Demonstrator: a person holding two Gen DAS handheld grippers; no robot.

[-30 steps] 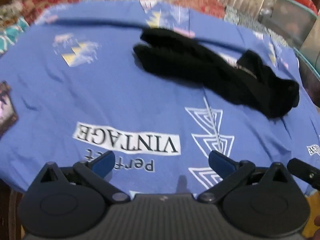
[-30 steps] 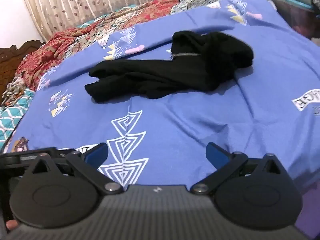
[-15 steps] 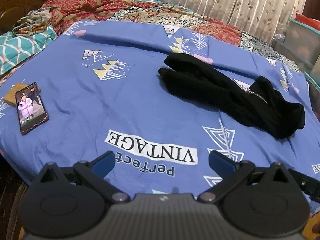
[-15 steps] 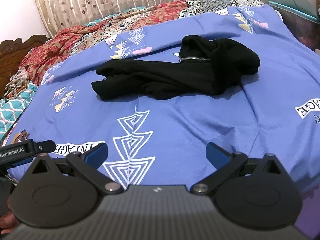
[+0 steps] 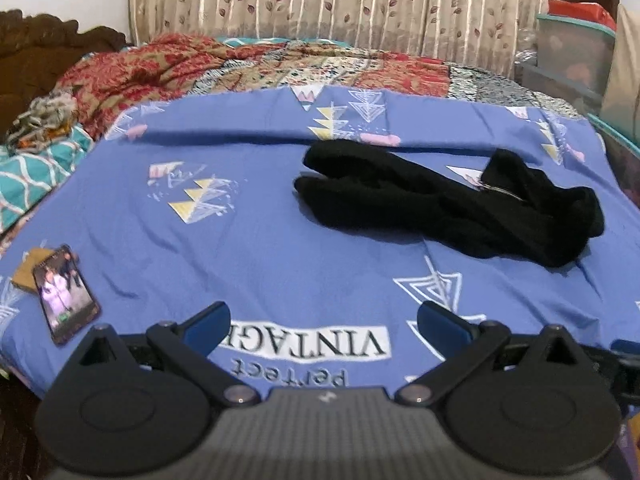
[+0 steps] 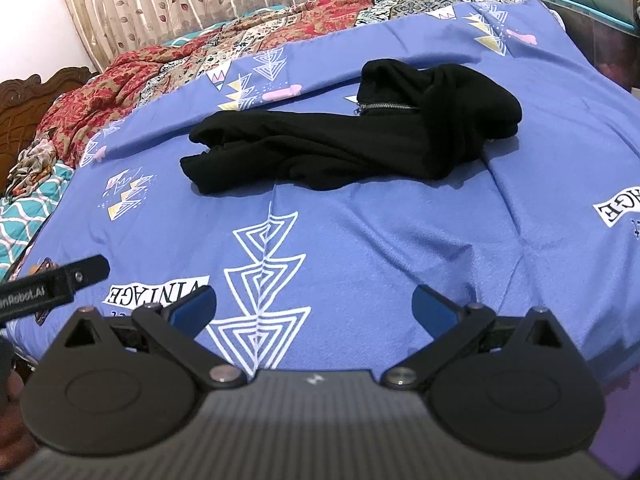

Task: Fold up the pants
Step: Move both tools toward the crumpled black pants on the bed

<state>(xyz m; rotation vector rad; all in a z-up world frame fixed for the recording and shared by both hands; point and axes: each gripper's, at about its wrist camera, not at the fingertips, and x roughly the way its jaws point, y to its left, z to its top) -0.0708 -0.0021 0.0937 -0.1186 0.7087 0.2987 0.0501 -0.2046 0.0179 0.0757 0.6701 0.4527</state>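
while both of your tools hang spread and empty at the near edge of the bed, the left gripper (image 5: 322,326) and right gripper (image 6: 314,306) are well short of the black pants (image 5: 448,204), which lie bunched mid-sheet, legs toward the left and zipper end heaped to the right. pinch that heap blind and you'll likely catch several layers, or the blue bedsheet (image 6: 400,240) with them. a wide left swing could also knock the phone (image 5: 64,294).

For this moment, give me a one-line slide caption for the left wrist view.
Open left gripper hovers over the blue bedsheet, crumpled black pants lying ahead, a phone lying at left.
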